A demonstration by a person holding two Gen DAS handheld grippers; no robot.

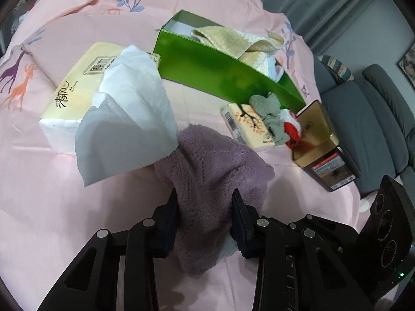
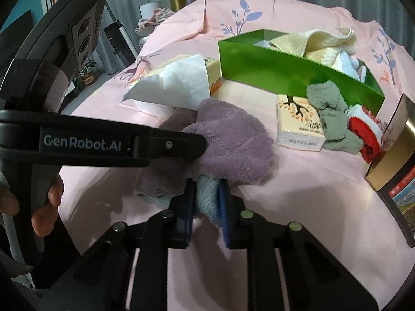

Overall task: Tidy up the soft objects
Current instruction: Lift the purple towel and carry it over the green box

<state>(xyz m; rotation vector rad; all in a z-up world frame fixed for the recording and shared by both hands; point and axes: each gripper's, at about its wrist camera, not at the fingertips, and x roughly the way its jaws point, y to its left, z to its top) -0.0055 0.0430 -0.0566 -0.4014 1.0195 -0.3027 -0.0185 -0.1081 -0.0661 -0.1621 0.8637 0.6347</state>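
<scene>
A purple fluffy towel (image 1: 212,160) with a pale blue underside lies bunched on the pink sheet (image 1: 103,207). My left gripper (image 1: 205,202) is shut on its purple part. In the right wrist view my right gripper (image 2: 206,189) is shut on the towel's (image 2: 233,140) pale blue part, and the left gripper's finger (image 2: 181,142) presses into it from the left. A green box (image 1: 220,70) behind holds a cream towel (image 1: 233,39) and white cloths; it also shows in the right wrist view (image 2: 285,72).
A large tissue pack (image 1: 77,85) with a loose white tissue (image 1: 129,108) sits at left. A small tissue pack (image 1: 246,124), grey sock (image 1: 269,111) and red-white sock (image 1: 293,129) lie by a gold tin (image 1: 319,134). A grey sofa (image 1: 376,119) stands beyond the bed edge.
</scene>
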